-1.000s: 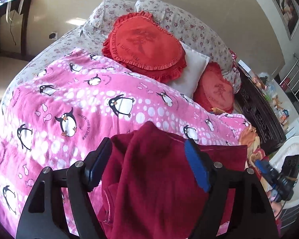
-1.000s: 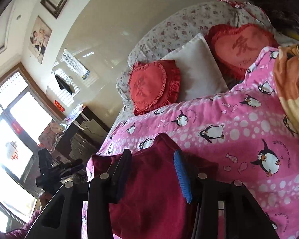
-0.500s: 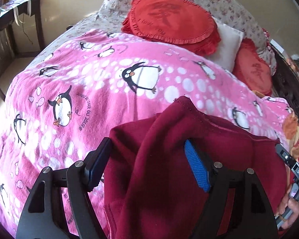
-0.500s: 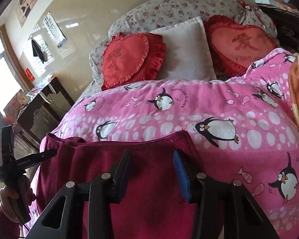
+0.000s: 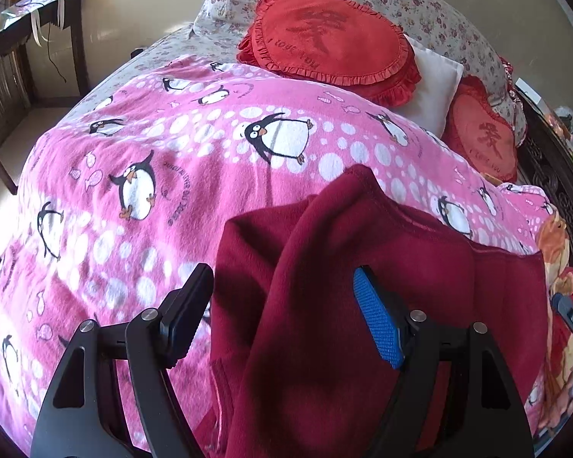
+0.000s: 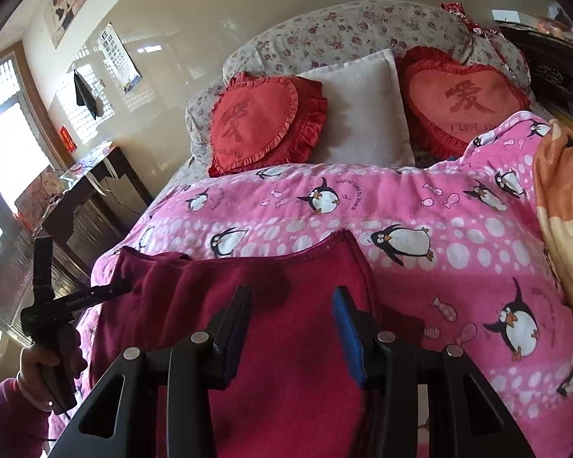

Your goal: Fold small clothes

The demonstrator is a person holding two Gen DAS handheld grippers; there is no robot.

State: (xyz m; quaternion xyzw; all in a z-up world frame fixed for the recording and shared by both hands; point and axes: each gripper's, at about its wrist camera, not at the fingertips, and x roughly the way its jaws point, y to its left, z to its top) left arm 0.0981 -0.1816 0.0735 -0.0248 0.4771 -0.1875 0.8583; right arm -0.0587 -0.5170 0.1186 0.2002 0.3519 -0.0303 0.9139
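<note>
Left gripper [image 5: 282, 313]: jaws wide apart, nothing pinched, dark red garment [image 5: 363, 305] bunched up between and under the fingers. Black pad [image 5: 189, 313] just off the garment's left edge, blue pad [image 5: 378, 324] over the cloth; cannot tell if either touches.

Right gripper [image 6: 292, 332]: jaws also wide, holding nothing, hovering over the flat part of the same garment [image 6: 279, 305]. Contact with cloth: cannot tell.

Garment spread on the pink penguin blanket [image 5: 172, 160], at the near edge of the bed. Far hem lying roughly straight across, one corner peaked up in the left wrist view. Left end of the garment rumpled, just beside the left gripper's tip as seen from the right wrist [image 6: 107, 294].

Further out, at the head of the bed: two red heart cushions [image 6: 263, 122] [image 6: 462, 103], white pillow [image 6: 359, 110] between them, flowered bolster [image 6: 343, 34] behind. Orange blanket [image 6: 561, 198] at the right edge of the bed. Dark wooden table [image 6: 91, 187] beside the bed's left side.
</note>
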